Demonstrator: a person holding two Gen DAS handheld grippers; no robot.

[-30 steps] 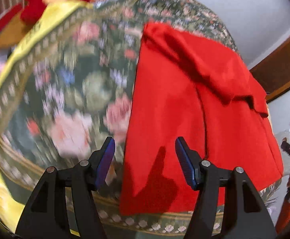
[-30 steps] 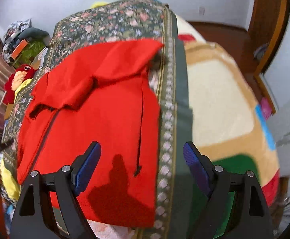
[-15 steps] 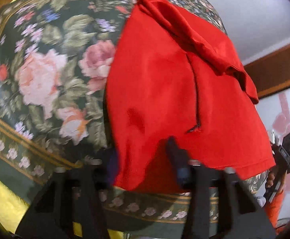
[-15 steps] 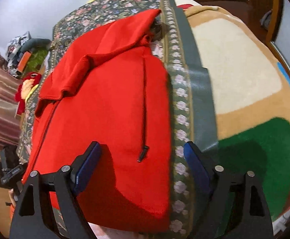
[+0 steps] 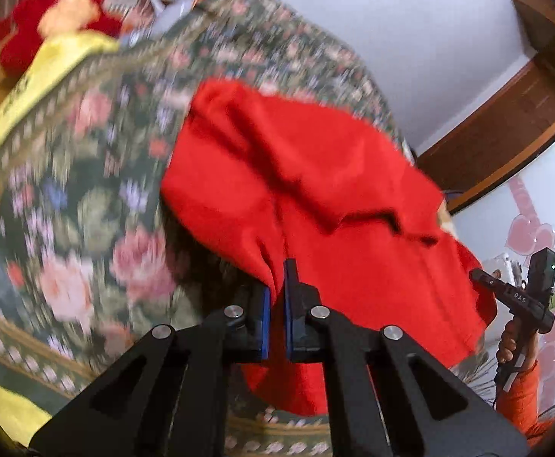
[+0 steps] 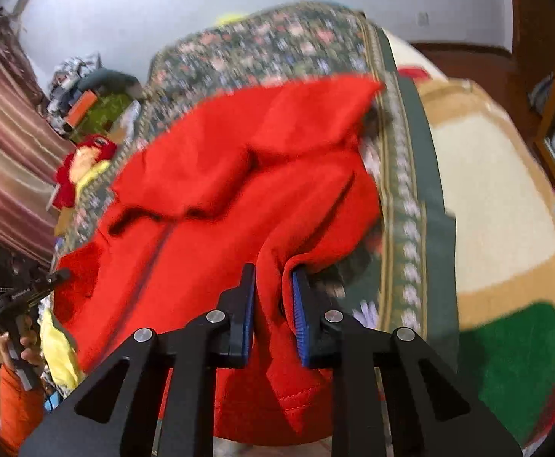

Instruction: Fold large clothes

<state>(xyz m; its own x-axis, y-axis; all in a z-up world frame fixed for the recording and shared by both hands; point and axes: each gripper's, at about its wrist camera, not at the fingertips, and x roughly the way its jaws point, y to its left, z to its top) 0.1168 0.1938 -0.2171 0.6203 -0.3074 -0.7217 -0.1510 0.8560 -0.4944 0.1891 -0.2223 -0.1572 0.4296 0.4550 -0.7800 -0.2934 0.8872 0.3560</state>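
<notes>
Floral green bedspread [image 5: 67, 209] covers the bed that carries the red fleece hooded garment [image 5: 315, 190]. Left claw [image 5: 276, 297] is clamped on its near left hem corner; right claw [image 6: 273, 304], jaws closing, pinches the near right corner. Its long axis runs straight away from both claws.

Home bedroom: floral bedspread [image 5: 87, 198] on bed, striped curtain [image 6: 7, 144], red plush toy [image 6: 83, 163].
</notes>
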